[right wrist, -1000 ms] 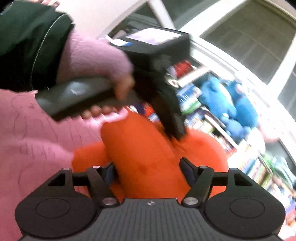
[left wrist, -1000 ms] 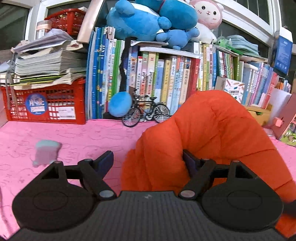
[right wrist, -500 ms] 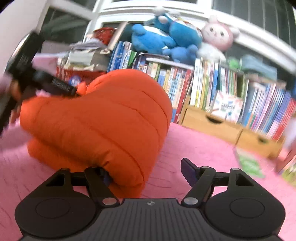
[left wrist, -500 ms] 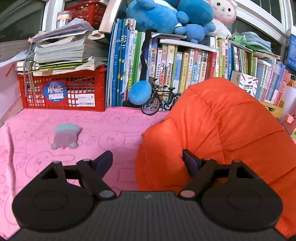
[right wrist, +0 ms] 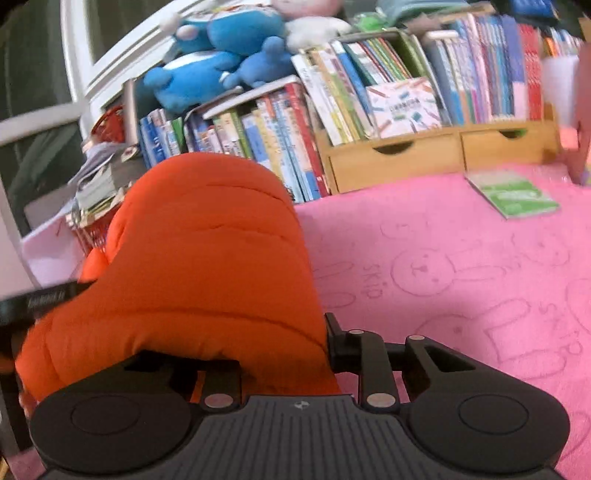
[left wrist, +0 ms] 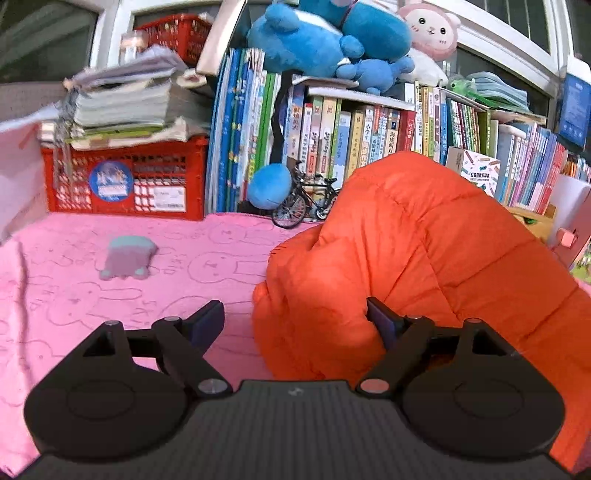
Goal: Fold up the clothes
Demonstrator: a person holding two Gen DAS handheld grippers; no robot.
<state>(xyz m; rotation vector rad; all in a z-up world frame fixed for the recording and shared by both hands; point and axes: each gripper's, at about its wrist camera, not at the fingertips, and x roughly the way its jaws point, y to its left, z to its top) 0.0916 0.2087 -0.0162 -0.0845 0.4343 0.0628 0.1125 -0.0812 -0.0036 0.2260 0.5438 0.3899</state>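
- The right gripper (right wrist: 280, 354) had just been closing and now pinched the orange puffer jacket (right wrist: 207, 266), bunched on the pink blanket (right wrist: 461, 280).
- The left gripper (left wrist: 295, 321) stayed open, 1 finger against the jacket, so a fold looked ready to start.

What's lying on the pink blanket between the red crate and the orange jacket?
Left wrist view: a toy bicycle and blue plush ball, standing before the books.

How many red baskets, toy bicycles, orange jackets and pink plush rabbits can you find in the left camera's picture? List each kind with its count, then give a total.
Red baskets: 2
Toy bicycle: 1
Orange jacket: 1
Pink plush rabbit: 1
Total: 5
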